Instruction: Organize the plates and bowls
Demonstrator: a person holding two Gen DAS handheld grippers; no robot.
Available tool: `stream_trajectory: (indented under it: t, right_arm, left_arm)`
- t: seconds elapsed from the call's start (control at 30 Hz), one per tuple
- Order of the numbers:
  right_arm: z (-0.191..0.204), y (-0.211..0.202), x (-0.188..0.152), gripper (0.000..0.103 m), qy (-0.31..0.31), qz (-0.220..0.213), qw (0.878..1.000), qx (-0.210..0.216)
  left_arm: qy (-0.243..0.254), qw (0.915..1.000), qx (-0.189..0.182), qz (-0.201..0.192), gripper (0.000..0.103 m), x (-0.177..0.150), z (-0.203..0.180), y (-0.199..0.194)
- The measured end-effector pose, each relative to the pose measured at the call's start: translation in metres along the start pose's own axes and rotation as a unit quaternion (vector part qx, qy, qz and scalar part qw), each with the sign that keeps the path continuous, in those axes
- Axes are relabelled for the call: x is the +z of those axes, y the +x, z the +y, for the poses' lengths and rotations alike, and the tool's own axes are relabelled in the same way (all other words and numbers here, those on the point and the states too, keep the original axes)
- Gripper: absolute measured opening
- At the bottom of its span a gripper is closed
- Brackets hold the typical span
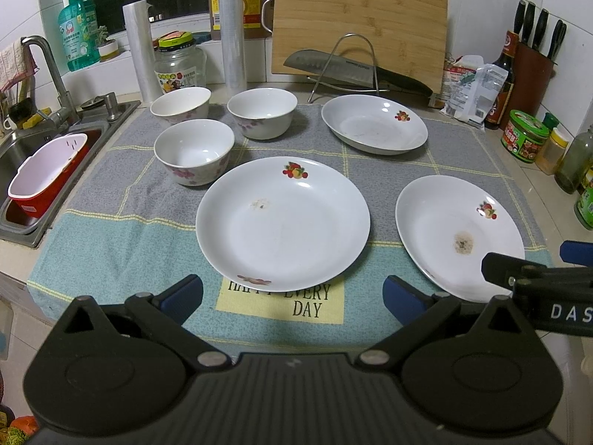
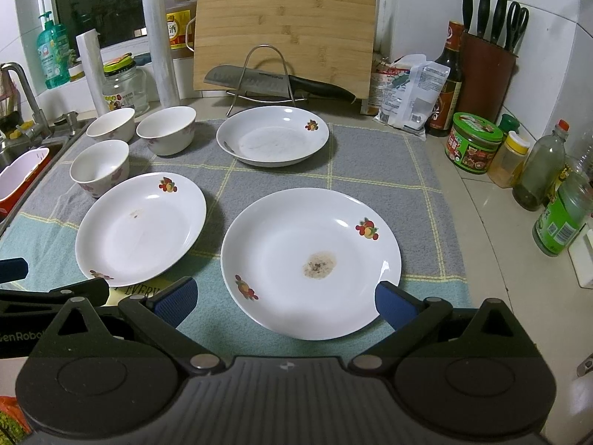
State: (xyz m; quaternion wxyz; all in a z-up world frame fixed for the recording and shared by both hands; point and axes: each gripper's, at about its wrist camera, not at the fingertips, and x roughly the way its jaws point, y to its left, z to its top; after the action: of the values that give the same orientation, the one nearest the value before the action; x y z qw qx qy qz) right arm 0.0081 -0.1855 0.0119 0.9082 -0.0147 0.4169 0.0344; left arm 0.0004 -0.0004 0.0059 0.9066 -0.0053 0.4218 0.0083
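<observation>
On a grey and teal checked dish mat: three shallow white ceramic plates with fruit decals and three white floral bowls, none stacked. Nearest, a stained plate in front of the right gripper, another plate ahead of the left gripper, a third plate further back. Bowls clustered at the far left: front bowl, two behind, near the sink. Likely stiff, glazed, slippery, breakable, moderately heavy; best pinched at the raised rim, lifted level. Both grippers wide open, holding nothing, hovering at the mat's near edge. Behind: bamboo cutting board, cleaver on a wire rack, knife block, sauce bottles
</observation>
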Motion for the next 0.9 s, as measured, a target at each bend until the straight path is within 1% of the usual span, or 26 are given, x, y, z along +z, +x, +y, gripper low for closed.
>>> stream_trajectory:
  t: [0.53, 0.9]
  right_arm:
    - [-0.0012, -0.0023, 0.0020, 0.103, 0.000, -0.004, 1.000, -0.003]
    - [0.0036, -0.0042, 0.0009, 0.103, 0.001, -0.007, 1.000, -0.010]
  left_arm:
    - [0.001, 1.0000, 0.000, -0.002, 0.102, 0.0011, -0.0002, -0.0026]
    - [0.004, 1.0000, -0.007, -0.003, 0.102, 0.0018, 0.0032, -0.0036]
